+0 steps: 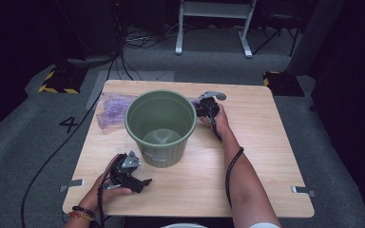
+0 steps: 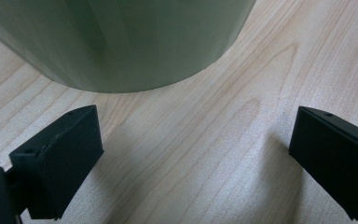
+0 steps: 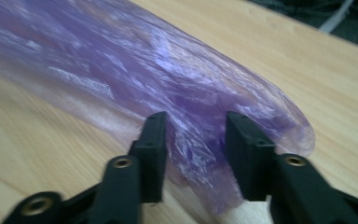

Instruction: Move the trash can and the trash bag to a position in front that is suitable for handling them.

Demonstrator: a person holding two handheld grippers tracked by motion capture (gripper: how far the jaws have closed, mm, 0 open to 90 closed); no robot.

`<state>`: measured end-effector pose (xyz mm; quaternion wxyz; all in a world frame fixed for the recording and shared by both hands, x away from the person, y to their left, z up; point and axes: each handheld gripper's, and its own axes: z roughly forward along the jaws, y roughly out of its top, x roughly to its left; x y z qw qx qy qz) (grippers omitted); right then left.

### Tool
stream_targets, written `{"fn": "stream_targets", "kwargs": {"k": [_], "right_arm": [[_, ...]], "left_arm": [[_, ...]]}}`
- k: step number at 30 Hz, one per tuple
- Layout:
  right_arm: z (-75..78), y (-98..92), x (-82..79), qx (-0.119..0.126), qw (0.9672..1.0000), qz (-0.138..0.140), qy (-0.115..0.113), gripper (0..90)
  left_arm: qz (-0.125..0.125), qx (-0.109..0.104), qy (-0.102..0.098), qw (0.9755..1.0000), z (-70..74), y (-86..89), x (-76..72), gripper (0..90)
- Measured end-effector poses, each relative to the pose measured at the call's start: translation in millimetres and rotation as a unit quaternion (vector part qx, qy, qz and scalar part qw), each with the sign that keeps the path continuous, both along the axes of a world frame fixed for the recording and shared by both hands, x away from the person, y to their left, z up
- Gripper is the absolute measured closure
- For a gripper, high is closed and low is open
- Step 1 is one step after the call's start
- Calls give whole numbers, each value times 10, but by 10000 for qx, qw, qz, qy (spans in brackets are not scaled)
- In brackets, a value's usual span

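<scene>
Setting: a light wooden table (image 1: 266,156) is seen from above, set on grey carpet in a dark room.
Bucket: a green plastic bucket (image 1: 160,127) stands upright near the middle of the table, and its inside is seen to be empty.
Bag: a thin purple plastic bag (image 1: 112,108) is laid flat on the far part of the table, behind the bucket, and is stretched from the left side across to the right gripper.
Right gripper: the right gripper (image 1: 204,108) is held just right of the bucket's rim, at the bag's right end. In the right gripper view (image 3: 193,154), the two black jaws are set on either side of a crumpled fold of the bag (image 3: 168,88). The jaws are partly drawn in, yet it cannot be told whether the film is pinched.
Left gripper: the left gripper (image 1: 140,183) is rested low on the near left of the table, just in front of the bucket. In the left gripper view (image 2: 193,154), its jaws are spread wide over bare wood, and the bucket's wall (image 2: 121,42) is seen close ahead, untouched.
</scene>
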<state>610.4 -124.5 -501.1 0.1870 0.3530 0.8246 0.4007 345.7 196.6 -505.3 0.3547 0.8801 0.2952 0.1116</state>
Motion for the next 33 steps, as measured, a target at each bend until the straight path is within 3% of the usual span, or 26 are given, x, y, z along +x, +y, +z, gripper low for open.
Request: {"fn": "stream_targets", "kwargs": {"k": [4,6,12,16,23,30,33], "right_arm": [[2,-9,22,36,10000,-18,74,851],[5,-14,21,25,9999,-1,110,894],[53,-73,-36,44,9999,-89,124,900],[77,-144,-151,-33,10000,26,54,900],[70,-441,-439,-113,9999,107,73,900],[97,-771,-798,36,9997,186,158,900],[111,-864,-956,-23,9996,233,176,899]], "left_arm": [[0,0,-1,10000,0,1,-1,22],[-1,1,-1,10000,0,1,-1,22],[1,7,0,10000,1,1,-1,22],[-1,4,-1,10000,0,1,-1,22],[-1,2,-1,10000,0,1,-1,22],[-1,2,-1,10000,0,0,0,22],[-5,-2,4,10000,0,1,1,22]]}}
